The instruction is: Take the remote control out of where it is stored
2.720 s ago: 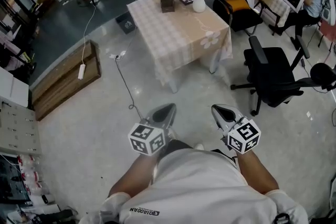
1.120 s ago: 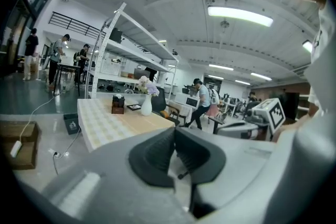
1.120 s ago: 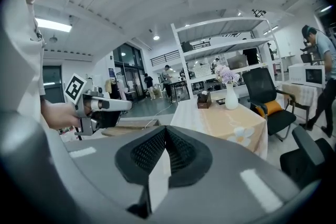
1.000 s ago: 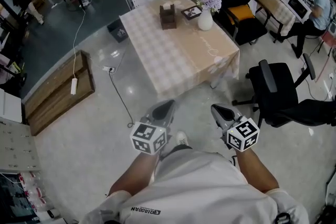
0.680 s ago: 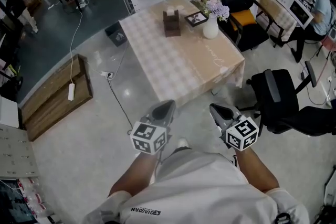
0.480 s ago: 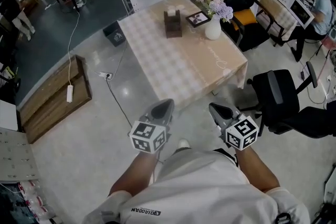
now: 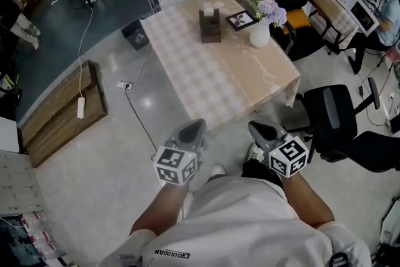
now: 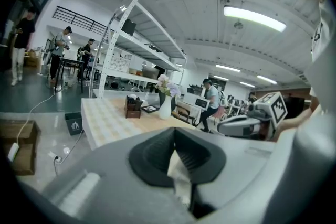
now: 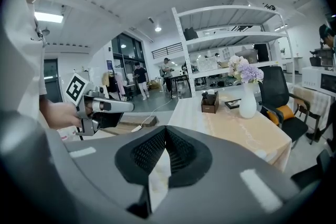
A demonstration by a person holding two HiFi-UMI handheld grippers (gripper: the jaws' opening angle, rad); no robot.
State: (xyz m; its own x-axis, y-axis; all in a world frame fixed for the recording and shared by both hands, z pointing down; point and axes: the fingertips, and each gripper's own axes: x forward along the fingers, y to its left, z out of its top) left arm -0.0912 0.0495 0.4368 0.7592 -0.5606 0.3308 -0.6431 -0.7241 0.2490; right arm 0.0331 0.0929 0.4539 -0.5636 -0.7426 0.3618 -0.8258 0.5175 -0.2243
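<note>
The table (image 7: 219, 72) under its checked cloth filled the middle, with a black office chair (image 7: 334, 115) to its right. I held the left gripper (image 7: 197, 127) and the right gripper (image 7: 256, 129) side by side short of its near edge, both with jaws pressed together on nothing. At the far end sat a dark wooden holder (image 7: 210, 27), left of a white vase (image 7: 259, 34). I could not pick out the remote control in it.

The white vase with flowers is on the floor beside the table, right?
Not quite. The vase stands on the table, near the brown box, not on the floor. The head view shows it.
</note>
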